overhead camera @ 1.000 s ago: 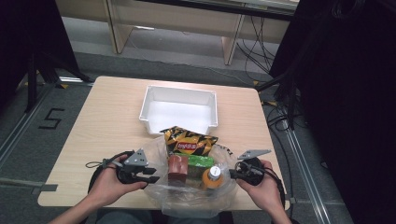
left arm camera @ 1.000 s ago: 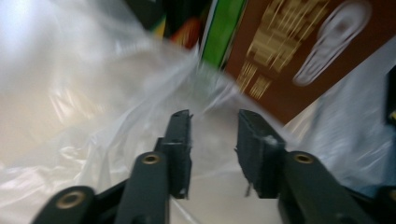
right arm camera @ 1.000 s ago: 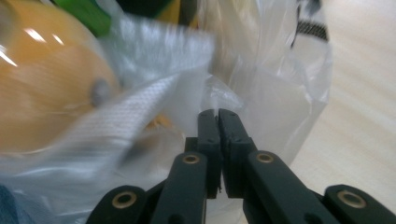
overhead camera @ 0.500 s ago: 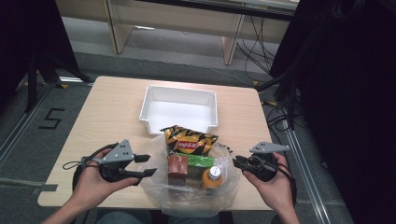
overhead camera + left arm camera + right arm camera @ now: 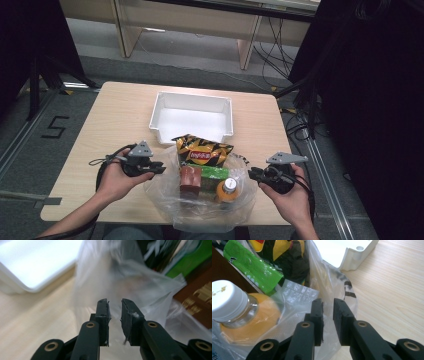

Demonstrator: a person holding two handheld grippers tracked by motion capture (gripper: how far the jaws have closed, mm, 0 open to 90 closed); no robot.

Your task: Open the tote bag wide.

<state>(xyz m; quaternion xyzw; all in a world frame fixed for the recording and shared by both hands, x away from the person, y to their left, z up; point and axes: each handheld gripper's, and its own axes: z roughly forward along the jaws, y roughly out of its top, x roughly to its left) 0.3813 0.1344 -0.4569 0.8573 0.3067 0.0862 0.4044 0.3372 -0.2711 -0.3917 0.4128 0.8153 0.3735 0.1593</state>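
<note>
So the bench (image 5: 115, 120) fills the middle of the frame, white tray (image 5: 192, 118) up top, probably waiting for the groceries. Clear plastic bag (image 5: 200, 200) sits at the lower middle, mouth spread so the snacks are reachable. Left gripper (image 5: 159, 169) just closed in at the bag's left edge and right gripper (image 5: 251, 173) sits at its right edge; both sets of fingers are narrowly apart, pinching nothing firmly. Chip bag (image 5: 204, 151), brown box (image 5: 190, 177), orange bottle (image 5: 228, 189): labels too blurry to read.

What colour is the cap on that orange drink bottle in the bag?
White. The bottle cap shows best in the right gripper view, above the orange drink.
</note>
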